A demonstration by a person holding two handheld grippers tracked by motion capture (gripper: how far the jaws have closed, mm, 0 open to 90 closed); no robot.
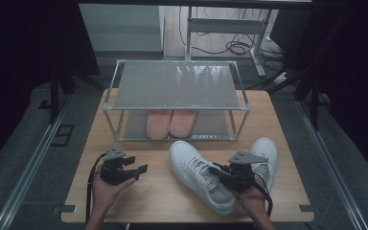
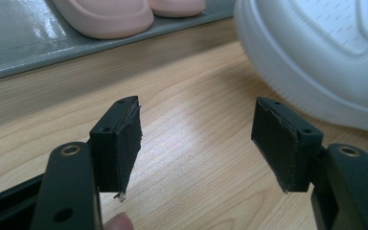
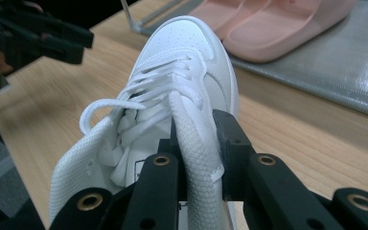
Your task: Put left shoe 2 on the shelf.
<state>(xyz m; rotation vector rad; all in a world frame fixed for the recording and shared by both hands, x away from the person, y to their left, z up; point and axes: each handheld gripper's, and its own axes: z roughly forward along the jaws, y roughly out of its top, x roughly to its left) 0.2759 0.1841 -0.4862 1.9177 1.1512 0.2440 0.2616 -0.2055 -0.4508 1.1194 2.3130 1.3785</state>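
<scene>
Wooden table (image 1: pixel 163 191): right gripper (image 3: pixel 199 143) clamped on white sneaker (image 3: pixel 182 76) collar; left gripper (image 2: pixel 196 139) apart, empty.

no readable text, labels — none legible

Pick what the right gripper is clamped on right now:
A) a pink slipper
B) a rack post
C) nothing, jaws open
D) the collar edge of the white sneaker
D: in the right gripper view the right gripper has both jaws pressed on the padded collar of the white sneaker, while the pink slippers lie apart on the rack's lower shelf.
</scene>
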